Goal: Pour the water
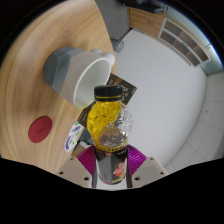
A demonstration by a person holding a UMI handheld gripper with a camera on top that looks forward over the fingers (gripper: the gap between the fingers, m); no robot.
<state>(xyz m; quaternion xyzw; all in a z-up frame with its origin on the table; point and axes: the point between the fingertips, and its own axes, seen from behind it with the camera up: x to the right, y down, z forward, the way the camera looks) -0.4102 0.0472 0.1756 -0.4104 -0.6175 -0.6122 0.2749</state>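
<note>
Bottle [108, 125] with yellow label and black cap, pinched between magenta pads [88, 160] of gripper [110, 165], above wooden table [30, 85]; grey mug [78, 70] just beyond, red coaster [40, 128] beside.

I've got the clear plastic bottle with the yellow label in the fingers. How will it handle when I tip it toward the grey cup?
The clear plastic bottle with the yellow label looks thin-walled, so it may flex under the gripper. Its smooth surface might slip as it tilts. The grey cup on the wooden table looks light and could shift if bumped.
</note>
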